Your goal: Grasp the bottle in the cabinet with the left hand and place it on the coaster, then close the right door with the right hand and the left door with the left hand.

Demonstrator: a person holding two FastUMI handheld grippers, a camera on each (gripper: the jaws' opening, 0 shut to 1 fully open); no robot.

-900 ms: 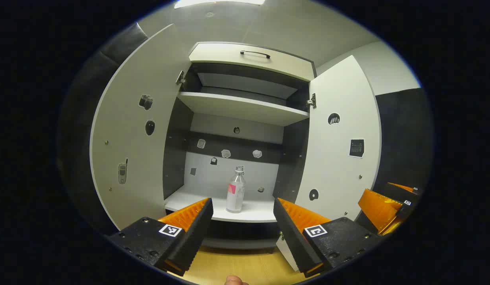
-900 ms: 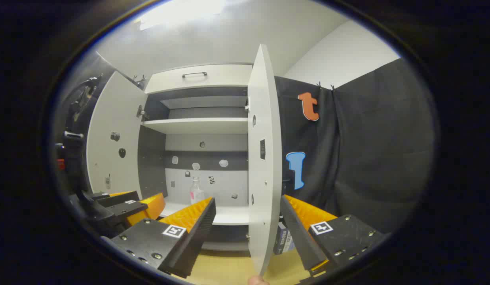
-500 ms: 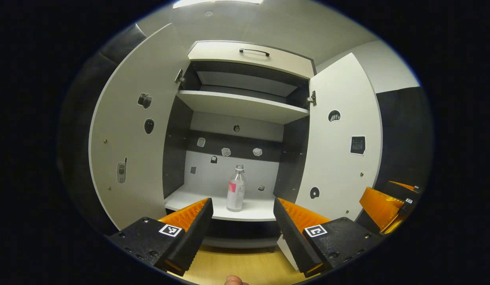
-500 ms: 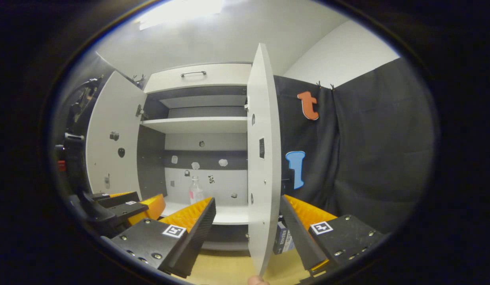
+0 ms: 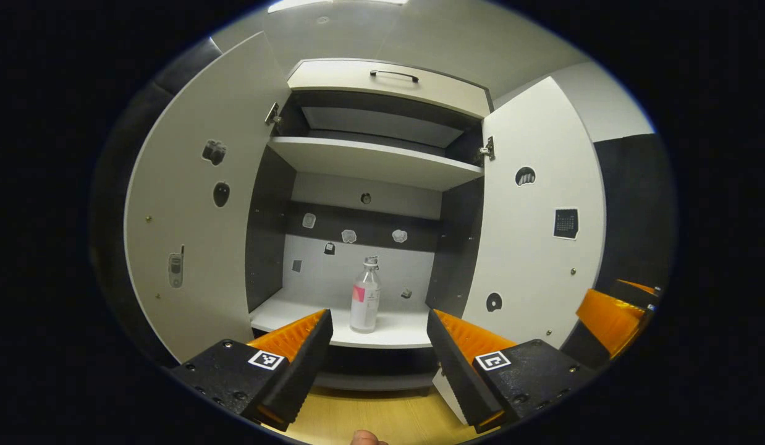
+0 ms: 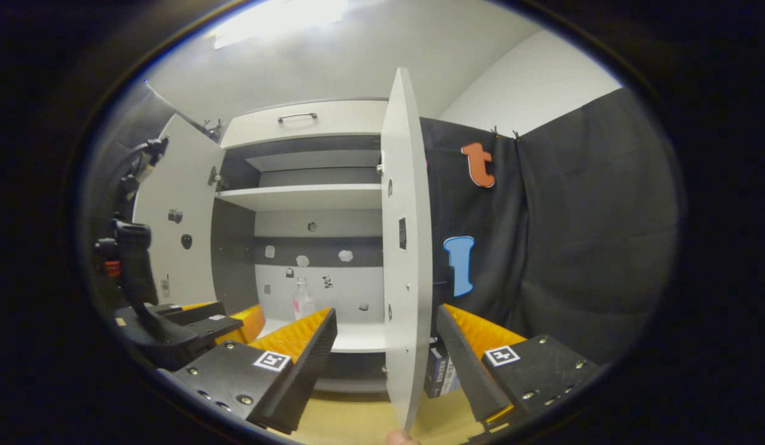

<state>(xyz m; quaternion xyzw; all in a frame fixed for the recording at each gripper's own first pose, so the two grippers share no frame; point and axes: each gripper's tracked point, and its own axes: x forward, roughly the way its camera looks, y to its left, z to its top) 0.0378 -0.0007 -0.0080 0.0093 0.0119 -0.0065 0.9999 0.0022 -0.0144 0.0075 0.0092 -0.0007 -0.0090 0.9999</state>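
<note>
A: Left hand-held gripper (image 5: 377,337) has crept nearer the cabinet (image 5: 364,162) since a second ago; the doors spread wider in its view. Fingers apart, nothing between them

B: Bottle (image 5: 364,296)?

A: Upright on the lower shelf (image 5: 395,330), mid-cabinet, dead ahead of that gap, not yet reached. So the approach looks under way, grasp pending

B: Right hand-held gripper (image 6: 385,346)?

A: Fingers apart, either side of the right door (image 6: 406,247) edge, no contact that I can tell. Left door (image 5: 197,204) wide open. Other gripper's handle now taller at its far left
</note>
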